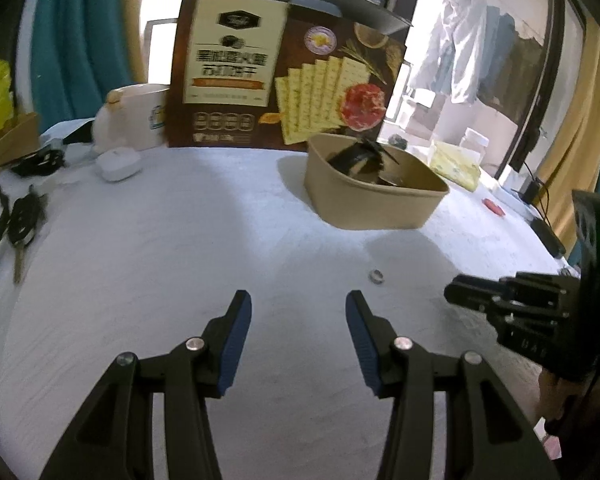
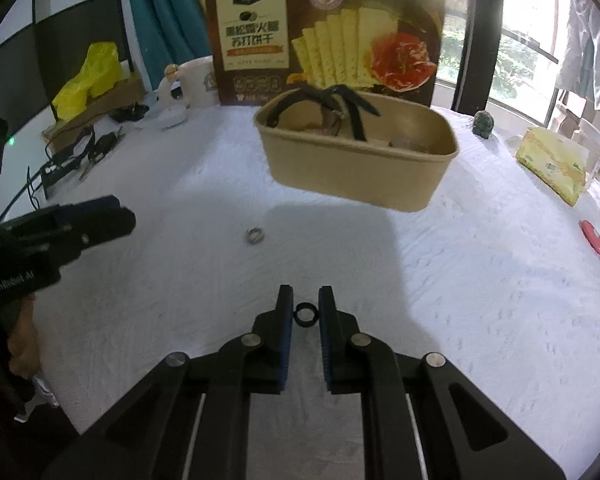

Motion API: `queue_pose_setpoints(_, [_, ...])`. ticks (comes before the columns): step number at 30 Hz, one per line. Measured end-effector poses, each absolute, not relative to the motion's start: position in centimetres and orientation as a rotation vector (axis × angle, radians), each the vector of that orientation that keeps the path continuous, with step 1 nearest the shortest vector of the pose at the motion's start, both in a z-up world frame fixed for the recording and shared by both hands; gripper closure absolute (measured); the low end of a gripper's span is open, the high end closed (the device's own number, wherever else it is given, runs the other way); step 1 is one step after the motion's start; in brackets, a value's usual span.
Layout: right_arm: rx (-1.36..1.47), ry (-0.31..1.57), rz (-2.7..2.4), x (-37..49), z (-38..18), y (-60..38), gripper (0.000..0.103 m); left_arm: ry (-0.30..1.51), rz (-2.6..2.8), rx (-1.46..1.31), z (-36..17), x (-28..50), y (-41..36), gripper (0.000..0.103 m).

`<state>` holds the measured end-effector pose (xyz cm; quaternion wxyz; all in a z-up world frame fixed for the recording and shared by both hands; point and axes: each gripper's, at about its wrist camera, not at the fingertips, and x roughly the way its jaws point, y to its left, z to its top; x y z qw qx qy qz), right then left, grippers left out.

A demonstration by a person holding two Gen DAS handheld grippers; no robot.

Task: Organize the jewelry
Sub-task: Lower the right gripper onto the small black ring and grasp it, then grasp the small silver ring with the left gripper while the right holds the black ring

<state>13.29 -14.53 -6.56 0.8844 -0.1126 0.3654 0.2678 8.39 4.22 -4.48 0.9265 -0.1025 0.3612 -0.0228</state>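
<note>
White cloth [image 2: 440, 280]: black ring [image 2: 305, 315] pinched btwn right gripper [image 2: 305, 304] pads.

Left wrist view: low over white-covered desk [image 1: 160, 240], angled downward, facing cracker box [image 1: 284, 72]. Right wrist view: same tilt, same heading, placed further right, close to surface. Shared: tan paper bowl [image 2: 356, 160], silver ring [image 2: 254, 235], cracker box, each other's gripper.

Bowl [image 2: 356, 160] on worktop [image 2: 460, 280], straps [image 2: 340, 108] inside it. Behind bowl, cracker box [image 2: 324, 36]; left of box, mug [image 2: 198, 80]. Nearer than bowl and left, a ring [image 2: 255, 235]; nearer still, second ring [image 2: 305, 315]. Keys [image 1: 20, 220] at far left.
</note>
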Motion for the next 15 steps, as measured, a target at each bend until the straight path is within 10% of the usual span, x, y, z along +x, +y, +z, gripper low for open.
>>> queue_pose_setpoints(15, [-0.053, 0.738, 0.571, 18.0, -5.4, -19.3, 0.091, 0.836, -0.16, -0.07, -4.9, 14.7, -2.1, 0.054])
